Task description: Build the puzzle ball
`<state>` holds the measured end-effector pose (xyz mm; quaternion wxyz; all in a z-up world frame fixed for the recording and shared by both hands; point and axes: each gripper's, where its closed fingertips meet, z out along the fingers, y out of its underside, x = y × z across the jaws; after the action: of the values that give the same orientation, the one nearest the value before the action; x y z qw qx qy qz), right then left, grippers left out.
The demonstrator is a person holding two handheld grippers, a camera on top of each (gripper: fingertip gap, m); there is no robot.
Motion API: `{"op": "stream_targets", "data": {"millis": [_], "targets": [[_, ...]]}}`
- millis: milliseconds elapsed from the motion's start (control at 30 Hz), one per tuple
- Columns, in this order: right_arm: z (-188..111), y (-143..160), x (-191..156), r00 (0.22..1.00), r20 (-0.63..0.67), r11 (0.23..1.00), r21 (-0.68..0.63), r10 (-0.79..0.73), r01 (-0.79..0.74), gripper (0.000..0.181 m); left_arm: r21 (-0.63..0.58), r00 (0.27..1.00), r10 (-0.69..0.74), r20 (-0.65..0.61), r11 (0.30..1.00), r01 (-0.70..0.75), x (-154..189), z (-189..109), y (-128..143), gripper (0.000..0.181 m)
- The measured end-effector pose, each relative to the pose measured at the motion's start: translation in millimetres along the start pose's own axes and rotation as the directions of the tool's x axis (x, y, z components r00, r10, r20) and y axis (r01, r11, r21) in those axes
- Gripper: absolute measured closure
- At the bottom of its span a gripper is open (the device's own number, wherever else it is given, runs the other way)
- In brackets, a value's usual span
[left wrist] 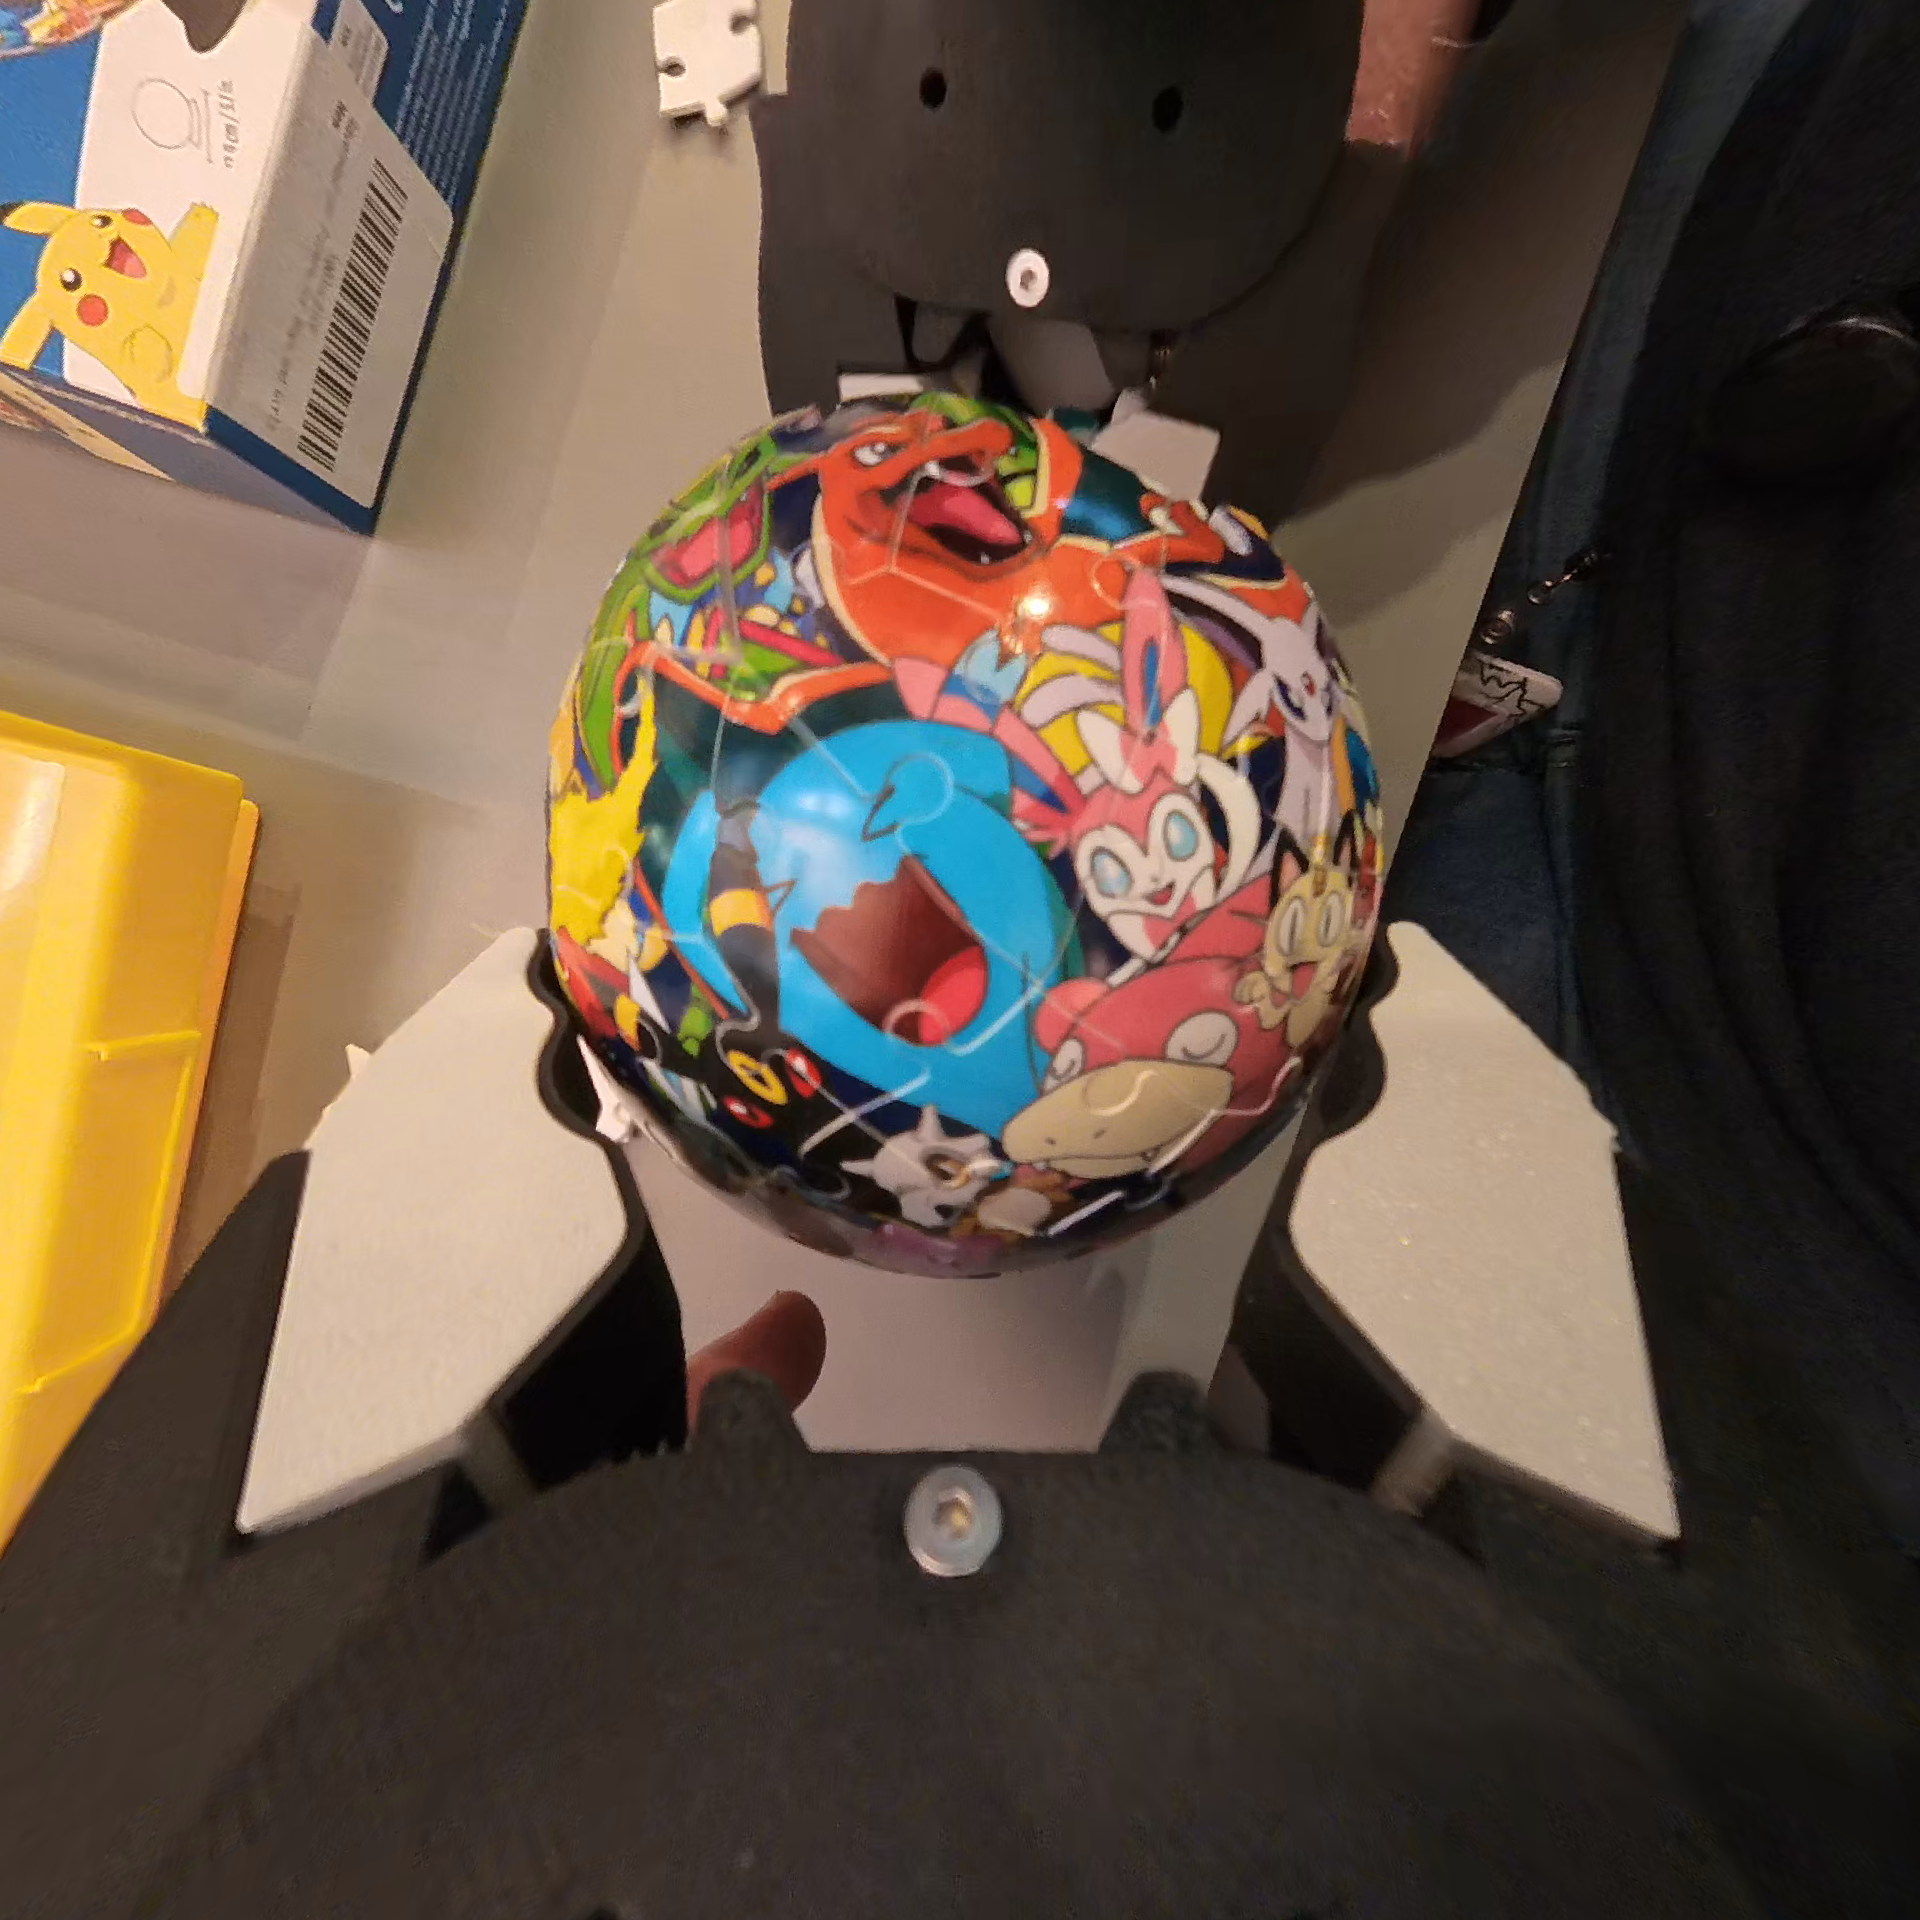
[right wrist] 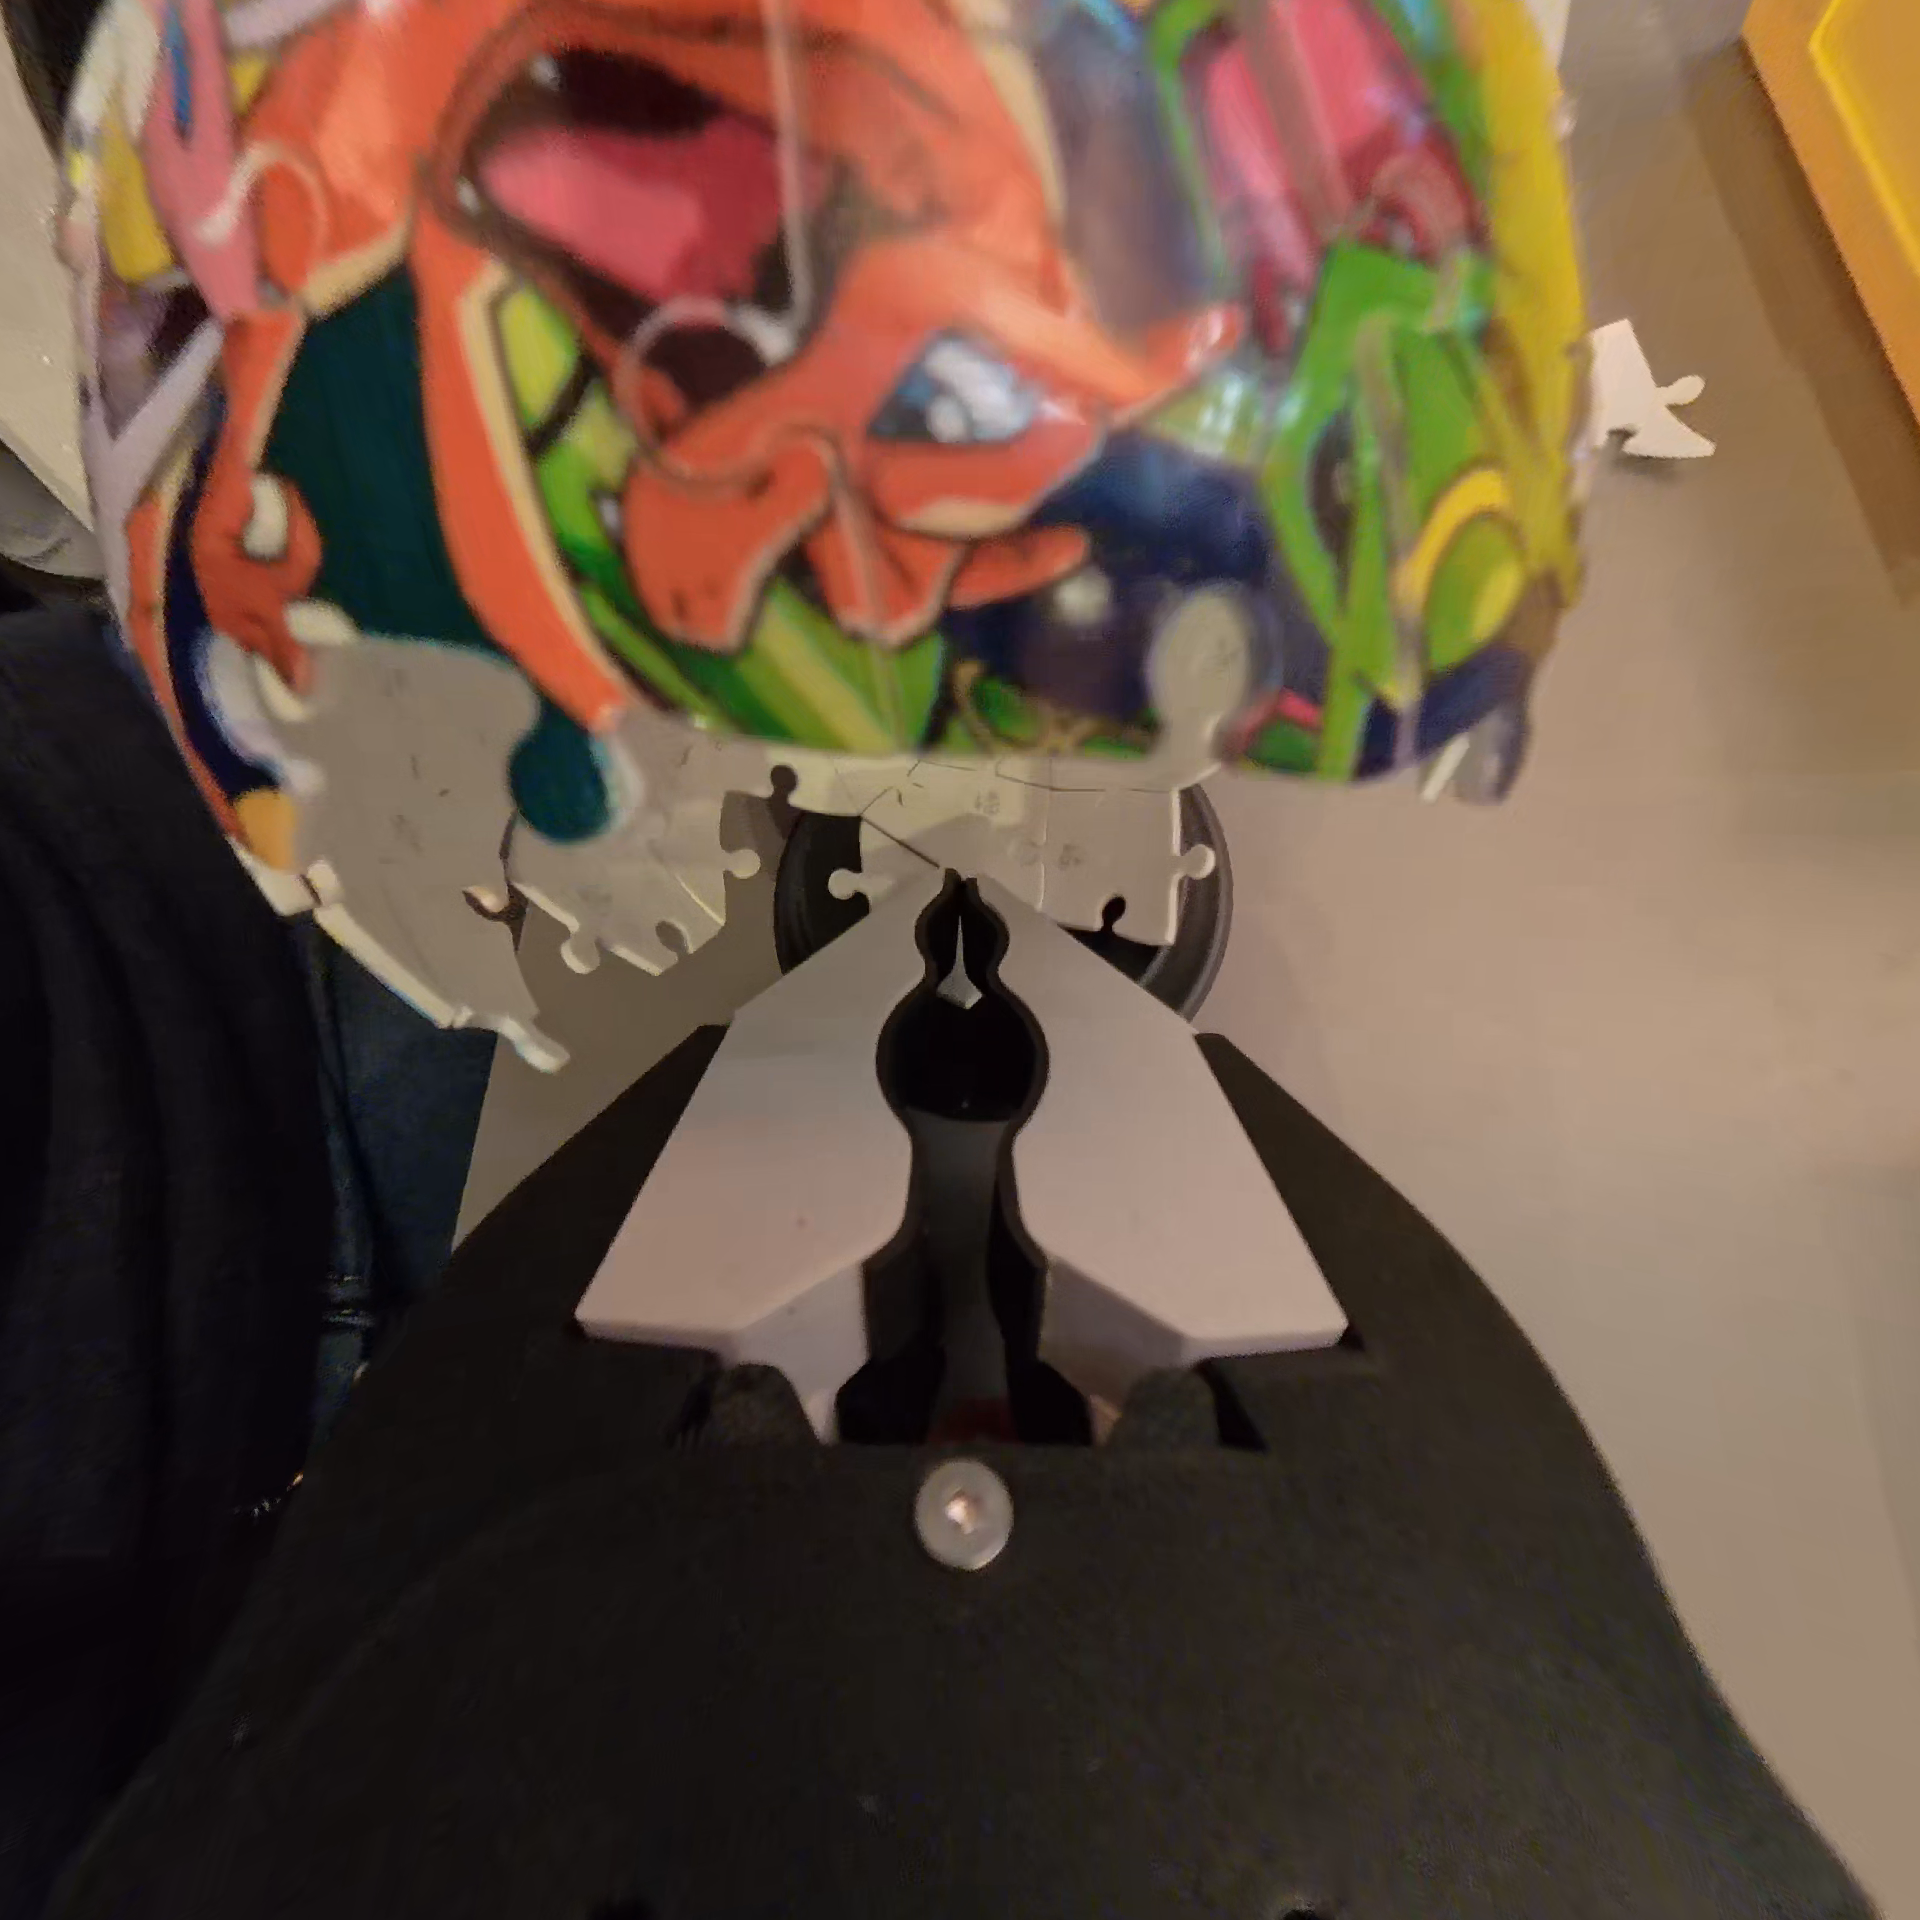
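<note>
Gripping puzzle ball (left wrist: 966, 821), left gripper (left wrist: 966, 997) clamps both sides; only right view shows right gripper (right wrist: 961, 894) closed at ball's unfinished edge.

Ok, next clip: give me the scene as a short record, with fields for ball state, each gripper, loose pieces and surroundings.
ball state: puzzle ball mostly built, lifted off the table; an open gap with jagged white piece edges shows in the right wrist view
left gripper: fingers clamped on the ball's two sides
right gripper: fingers shut, tips at the edge of the gap; whether they pinch a piece is unclear
loose pieces: white piece face down on the table
surroundings: puzzle box far left, yellow bin left, grey table
</note>
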<state>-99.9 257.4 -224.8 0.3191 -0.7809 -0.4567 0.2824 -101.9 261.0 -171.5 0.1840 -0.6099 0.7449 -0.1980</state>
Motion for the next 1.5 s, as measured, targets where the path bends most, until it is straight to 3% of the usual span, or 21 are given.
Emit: {"op": "stream_targets", "data": {"millis": [467, 800, 1033, 1200, 1500], "targets": [[4.7, 3.4, -4.1, 0.998, -0.007, 0.997, -0.042, -0.064, 0.063, 0.181, 0.016, 1.0, -0.009, -0.002, 1.0, 0.009, 2.0, 1.0, -0.1, 0.045], [4.8, 3.6, -3.6, 0.995, 0.045, 0.994, -0.067, 0.092, -0.088, 0.181, 0.02, 1.0, -0.014, -0.01, 1.0, 0.014, 1.7, 1.3, 0.0, 0.045], [-13.9, 0.4, 0.3, 0.983, 0.094, 0.987, 0.01, 0.159, -0.161, 0.181, 0.009, 1.0, -0.019, 0.006, 1.0, 0.019, -1.3, -0.5, 4.5, 0.046], [-35.5, -1.9, 19.3, 0.985, 0.046, 0.985, 0.032, 0.168, -0.169, 0.181, 0.006, 1.0, -0.021, 0.003, 1.0, 0.021, -1.3, -0.1, 4.8, 0.046], [-24.1, 7.5, 9.3, 0.993, 0.048, 0.994, -0.026, 0.111, -0.11, 0.181, -0.014, 1.0, -0.023, -0.005, 1.0, 0.023, -2.3, 1.4, 3.0, 0.046]]}}
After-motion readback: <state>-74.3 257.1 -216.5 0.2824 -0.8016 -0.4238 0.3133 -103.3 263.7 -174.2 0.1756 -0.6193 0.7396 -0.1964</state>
